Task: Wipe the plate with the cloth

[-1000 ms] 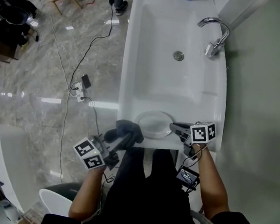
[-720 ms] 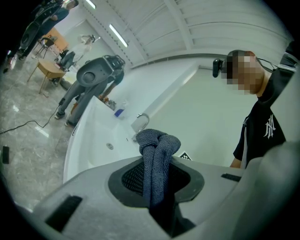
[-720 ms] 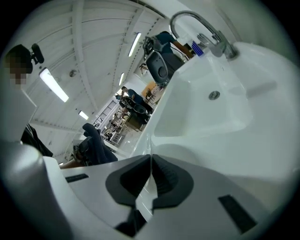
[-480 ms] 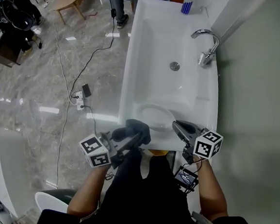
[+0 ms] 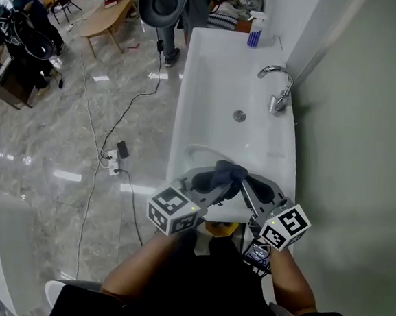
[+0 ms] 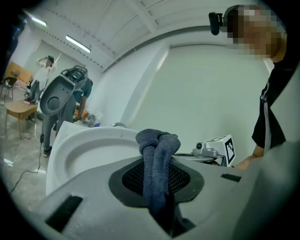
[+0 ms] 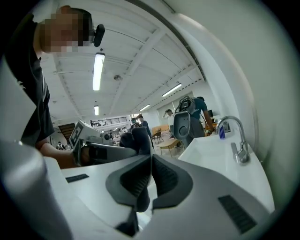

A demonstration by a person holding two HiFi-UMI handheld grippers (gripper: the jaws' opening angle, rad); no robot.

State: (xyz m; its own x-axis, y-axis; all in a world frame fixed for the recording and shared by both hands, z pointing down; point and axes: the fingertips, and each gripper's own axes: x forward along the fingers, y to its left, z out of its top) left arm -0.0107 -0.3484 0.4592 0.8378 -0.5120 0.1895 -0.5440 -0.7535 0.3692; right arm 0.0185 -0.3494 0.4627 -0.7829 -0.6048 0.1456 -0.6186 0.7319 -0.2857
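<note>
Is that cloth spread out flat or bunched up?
Bunched up: the cloth is a twisted wad pinched between the left gripper's jaws.

From my end I've got a long white ceramic sink [image 5: 218,80] with a curved chrome faucet [image 5: 278,89], a round metal drain [image 5: 239,116], and a blue bottle [image 5: 254,35] at its far rim. To the left, on the glossy grey marble floor [image 5: 40,147], there's a white power strip [image 5: 112,157] with a black cable [image 5: 136,93]. A light wooden table [image 5: 107,15] sits further back.
</note>
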